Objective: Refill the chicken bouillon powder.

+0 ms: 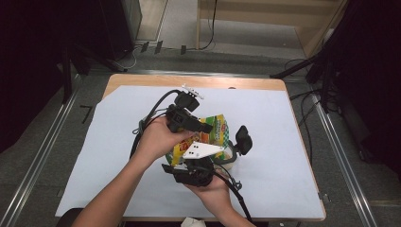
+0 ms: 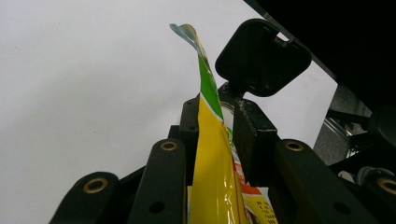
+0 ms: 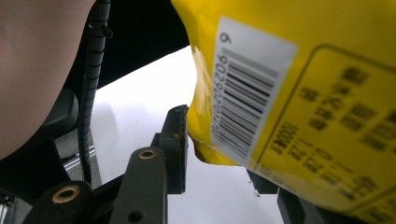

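A white sheet (image 1: 283,142) covers the table. Above its middle, the yellow snack bag (image 1: 215,128) is held between both tools, probably to pull it open. The left gripper (image 2: 218,135) is clenched on the bag's top edge. The right gripper (image 3: 224,154) stands spread around the bag's bottom corner.

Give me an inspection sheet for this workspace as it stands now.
Surface: wooden table covered by a white sheet.
Job's things: yellow and green snack bag held up between both grippers; barcode label faces the right gripper view.
Clutter: nothing seen.
Grippers: left gripper shut on the bag's edge; right gripper has the bag between its jaws, closure unclear.
Cables: black cable trails from the left gripper; another from the right.
Surroundings: grey floor, metal rails, dark stands.
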`<move>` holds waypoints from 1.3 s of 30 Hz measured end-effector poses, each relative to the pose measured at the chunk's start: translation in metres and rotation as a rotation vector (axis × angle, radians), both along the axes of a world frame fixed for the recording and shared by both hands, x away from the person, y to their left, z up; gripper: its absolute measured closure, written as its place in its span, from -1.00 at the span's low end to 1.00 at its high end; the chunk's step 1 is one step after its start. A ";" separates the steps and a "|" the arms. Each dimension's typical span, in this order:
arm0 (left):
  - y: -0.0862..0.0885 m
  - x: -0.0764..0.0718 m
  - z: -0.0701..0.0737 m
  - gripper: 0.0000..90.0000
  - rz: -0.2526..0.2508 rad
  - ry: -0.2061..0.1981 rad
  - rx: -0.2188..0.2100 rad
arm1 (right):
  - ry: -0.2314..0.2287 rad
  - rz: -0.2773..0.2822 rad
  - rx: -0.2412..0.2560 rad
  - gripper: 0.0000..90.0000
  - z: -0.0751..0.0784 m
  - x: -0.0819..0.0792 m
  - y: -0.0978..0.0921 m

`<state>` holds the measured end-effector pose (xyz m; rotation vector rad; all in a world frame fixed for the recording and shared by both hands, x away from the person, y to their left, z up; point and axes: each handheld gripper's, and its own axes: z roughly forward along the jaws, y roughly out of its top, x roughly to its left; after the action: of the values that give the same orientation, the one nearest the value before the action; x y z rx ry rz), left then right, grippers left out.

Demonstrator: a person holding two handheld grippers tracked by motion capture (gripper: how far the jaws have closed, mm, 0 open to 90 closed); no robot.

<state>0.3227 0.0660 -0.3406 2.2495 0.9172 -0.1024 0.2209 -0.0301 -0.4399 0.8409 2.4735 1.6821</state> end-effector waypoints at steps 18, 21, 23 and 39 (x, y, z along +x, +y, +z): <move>-0.004 -0.005 0.003 0.63 -0.011 -0.028 0.003 | 0.016 -0.003 0.015 0.51 -0.003 0.004 -0.002; -0.004 -0.006 0.004 0.63 -0.015 -0.031 0.004 | 0.016 -0.004 0.014 0.52 -0.003 0.004 -0.002; -0.004 -0.007 0.004 0.63 -0.016 -0.036 0.003 | 0.019 -0.003 0.014 0.52 -0.003 0.004 -0.003; -0.004 -0.006 0.003 0.63 -0.016 -0.028 0.004 | 0.020 -0.005 0.014 0.52 -0.003 0.004 -0.002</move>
<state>0.3170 0.0619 -0.3372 2.2566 0.8859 -0.0756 0.2247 -0.0322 -0.4427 0.8687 2.4727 1.6997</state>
